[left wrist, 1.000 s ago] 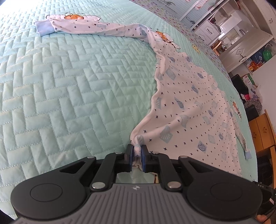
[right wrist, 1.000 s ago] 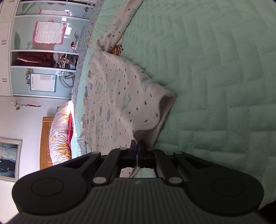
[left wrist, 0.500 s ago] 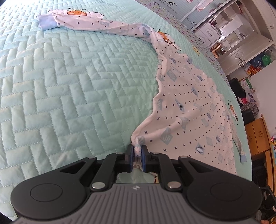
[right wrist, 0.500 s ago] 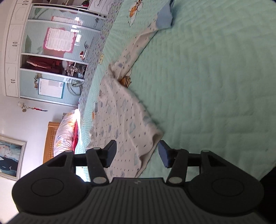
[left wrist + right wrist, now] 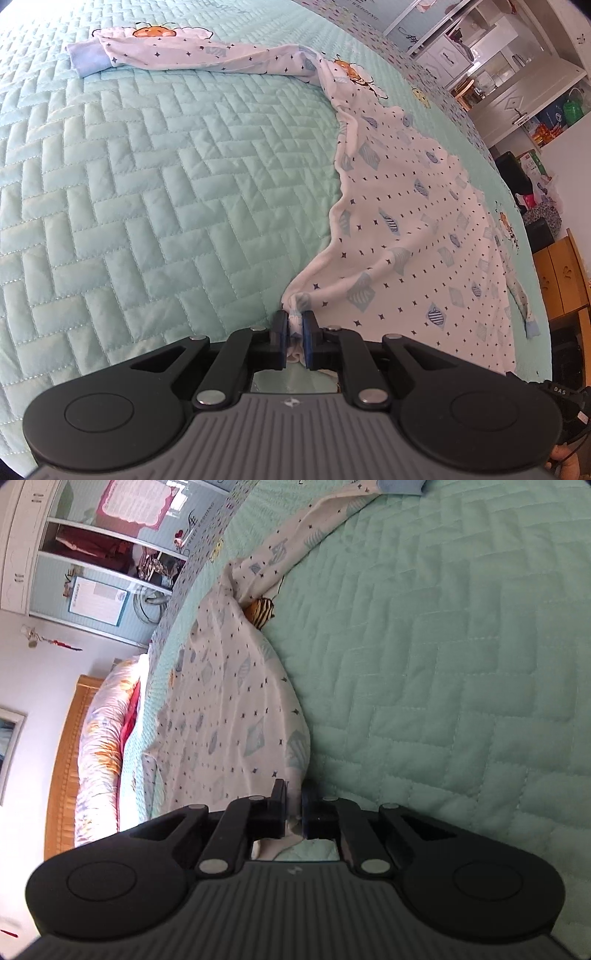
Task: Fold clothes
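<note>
1. Left wrist view gives me the left gripper clamped on a bunched corner of the white long-sleeved top with small dark stars and pale blue diamonds, which lies spread on the mint-green quilted bedspread.
2. Right wrist view shows the right gripper closing on another edge of the same top; white cloth sits between the jaws, and the pads look to be pressing it already.
3. To fold well, I judge both grips should be firm before lifting, then both corners should rise together and level so the hem stays taut and lands square.
4. I would watch for a thin pinch on the right side slipping out under tension.
5. Only the left view shows the long sleeve with its pale blue cuff stretched far across the bed.
6. Only the right view shows the rolled floral duvet at the headboard side.
</note>
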{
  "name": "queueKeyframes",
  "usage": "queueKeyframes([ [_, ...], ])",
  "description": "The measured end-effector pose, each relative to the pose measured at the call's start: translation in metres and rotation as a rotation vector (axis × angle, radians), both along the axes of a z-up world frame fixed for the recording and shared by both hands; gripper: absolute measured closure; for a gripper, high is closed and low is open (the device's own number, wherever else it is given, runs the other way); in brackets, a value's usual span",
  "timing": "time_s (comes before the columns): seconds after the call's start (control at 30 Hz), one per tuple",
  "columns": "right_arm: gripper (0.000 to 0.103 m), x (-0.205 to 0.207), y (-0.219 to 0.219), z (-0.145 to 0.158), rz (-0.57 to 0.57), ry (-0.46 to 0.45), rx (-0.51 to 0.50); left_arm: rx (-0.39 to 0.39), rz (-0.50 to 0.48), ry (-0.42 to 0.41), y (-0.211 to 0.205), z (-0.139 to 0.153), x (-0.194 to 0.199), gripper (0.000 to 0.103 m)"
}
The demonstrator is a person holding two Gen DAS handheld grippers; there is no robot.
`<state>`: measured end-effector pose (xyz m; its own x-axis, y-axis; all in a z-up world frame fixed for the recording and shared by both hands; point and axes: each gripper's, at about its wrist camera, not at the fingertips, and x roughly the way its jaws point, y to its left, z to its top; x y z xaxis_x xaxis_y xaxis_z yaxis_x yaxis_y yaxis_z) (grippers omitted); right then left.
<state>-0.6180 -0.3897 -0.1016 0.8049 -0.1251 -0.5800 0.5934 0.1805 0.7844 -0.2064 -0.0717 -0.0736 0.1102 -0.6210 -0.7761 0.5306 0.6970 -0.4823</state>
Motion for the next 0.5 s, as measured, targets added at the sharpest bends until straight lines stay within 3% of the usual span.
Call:
queueKeyframes([
  [0.17, 0.096, -0.022, 0.002, 0.020, -0.057, 0.051, -0.078, 0.053, -0.054, -0.033, -0.007, 0.014, -0.010, 0.092],
  [0.5, 0.095, -0.038, 0.001, 0.000, -0.053, -0.025, 0.010, 0.094, -0.060, -0.043, -0.011, 0.014, -0.013, 0.091],
])
